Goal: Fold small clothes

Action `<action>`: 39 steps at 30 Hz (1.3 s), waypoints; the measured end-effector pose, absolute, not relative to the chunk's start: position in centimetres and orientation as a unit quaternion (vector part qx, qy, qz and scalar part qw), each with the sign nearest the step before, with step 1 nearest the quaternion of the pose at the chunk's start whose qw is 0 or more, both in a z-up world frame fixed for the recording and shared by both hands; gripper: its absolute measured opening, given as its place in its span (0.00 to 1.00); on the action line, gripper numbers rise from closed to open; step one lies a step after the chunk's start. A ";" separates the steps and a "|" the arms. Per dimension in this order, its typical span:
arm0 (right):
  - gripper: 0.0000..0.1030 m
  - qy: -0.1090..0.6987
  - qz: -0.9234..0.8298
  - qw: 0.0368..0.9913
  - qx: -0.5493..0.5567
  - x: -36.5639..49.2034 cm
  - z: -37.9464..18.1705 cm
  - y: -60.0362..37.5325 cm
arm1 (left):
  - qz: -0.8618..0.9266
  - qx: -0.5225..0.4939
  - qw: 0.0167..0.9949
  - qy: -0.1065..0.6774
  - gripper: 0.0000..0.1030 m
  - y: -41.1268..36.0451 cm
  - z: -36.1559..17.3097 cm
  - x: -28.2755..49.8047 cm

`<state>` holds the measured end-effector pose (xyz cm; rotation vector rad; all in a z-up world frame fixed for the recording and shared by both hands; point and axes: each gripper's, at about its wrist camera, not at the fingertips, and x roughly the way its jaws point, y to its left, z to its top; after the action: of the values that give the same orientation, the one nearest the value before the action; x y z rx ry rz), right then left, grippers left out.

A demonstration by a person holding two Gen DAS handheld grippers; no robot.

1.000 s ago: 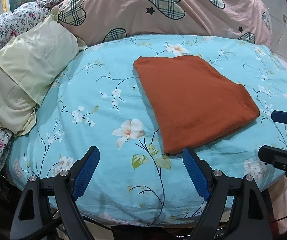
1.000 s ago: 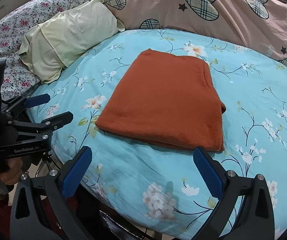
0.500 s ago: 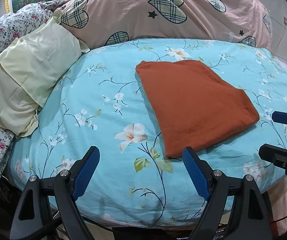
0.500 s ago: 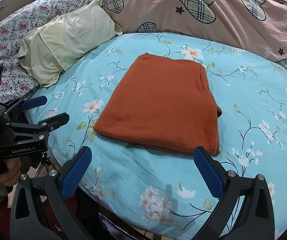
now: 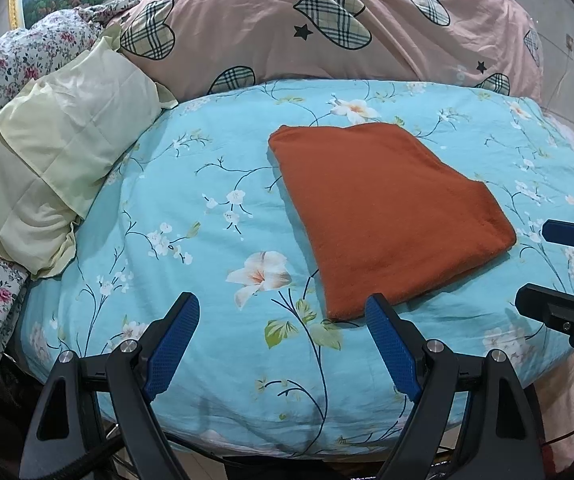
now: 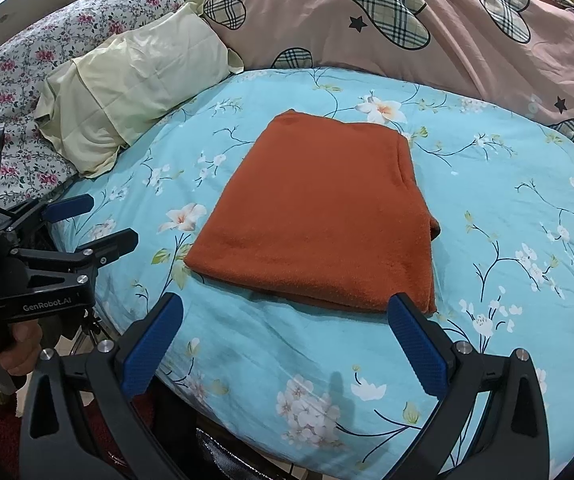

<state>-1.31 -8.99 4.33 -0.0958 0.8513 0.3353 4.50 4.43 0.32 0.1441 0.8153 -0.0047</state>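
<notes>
**Folded cloth lying flat, both grippers hovering empty**

Lying folded on the blue floral bed: the orange cloth, near the front edge. Hovering short of it with jaws apart, gripping nothing: left gripper and right gripper. Risking a snag on a single layer, peeling the fold open; likewise dragging the bedsheet along.

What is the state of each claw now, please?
Left claw: open, holding nothing.
Right claw: open, holding nothing.
</notes>
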 end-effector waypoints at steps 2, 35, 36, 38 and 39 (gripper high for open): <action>0.99 0.411 0.161 0.896 -0.045 -1.2 4.3 -9.1 | -0.003 0.070 0.915 0.396 0.83 4.4 0.3 4.5; 0.99 0.412 0.155 0.897 -0.039 -1.5 4.2 -9.1 | -0.005 0.071 0.915 0.396 0.83 4.4 0.3 4.4; 0.99 0.412 0.155 0.897 -0.038 -1.5 4.2 -9.1 | -0.005 0.071 0.915 0.396 0.83 4.4 0.3 4.4; 0.99 0.412 0.155 0.897 -0.039 -1.5 4.3 -9.1 | -0.006 0.071 0.916 0.396 0.83 4.3 0.4 4.3; 0.99 0.411 0.155 0.897 -0.039 -1.5 4.3 -9.1 | -0.006 0.071 0.916 0.396 0.83 4.2 0.4 4.3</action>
<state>-1.48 -9.09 4.25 -0.0804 0.8523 0.3206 4.31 4.24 0.40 0.1460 0.8148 -0.0130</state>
